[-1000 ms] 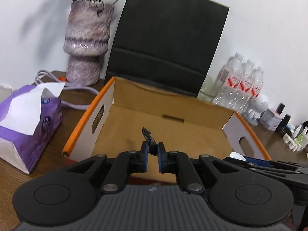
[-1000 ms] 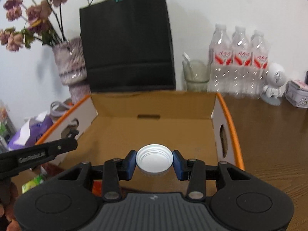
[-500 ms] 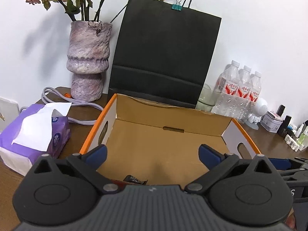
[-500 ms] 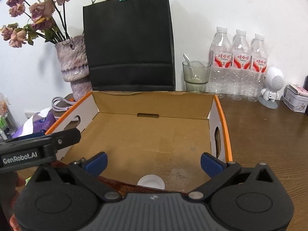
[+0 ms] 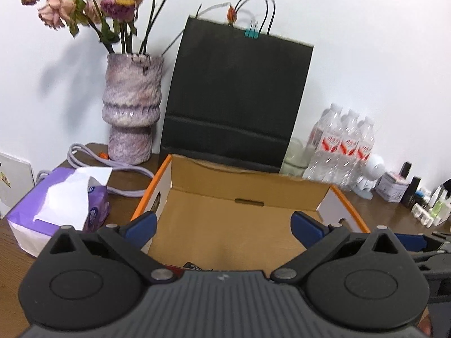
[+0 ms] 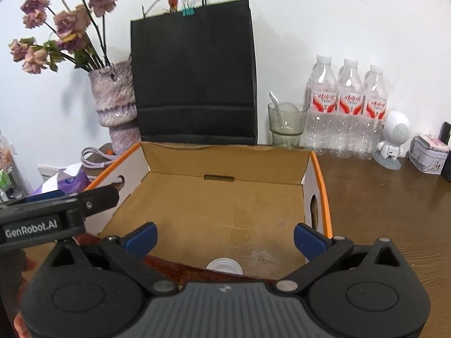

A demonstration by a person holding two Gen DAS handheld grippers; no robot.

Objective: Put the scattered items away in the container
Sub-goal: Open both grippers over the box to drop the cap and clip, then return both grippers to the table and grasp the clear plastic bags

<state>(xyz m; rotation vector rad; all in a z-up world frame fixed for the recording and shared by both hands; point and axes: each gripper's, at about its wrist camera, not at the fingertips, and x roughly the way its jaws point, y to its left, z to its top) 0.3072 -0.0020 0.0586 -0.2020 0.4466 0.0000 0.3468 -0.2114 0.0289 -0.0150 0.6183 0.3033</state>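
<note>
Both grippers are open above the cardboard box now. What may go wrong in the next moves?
1. The left gripper and right gripper hang close together over the cardboard box; the left one's side already fills the right view's left edge, so they could bump when leaving.
2. The white cap and a small dark item lie right at the box's near wall, so a low gripper might knock them or the wall.

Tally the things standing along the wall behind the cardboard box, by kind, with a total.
Water bottles: 3
Black paper bag: 1
Vase of dried flowers: 1
Glass with a spoon: 1
White robot figure: 1
Total: 7
</note>
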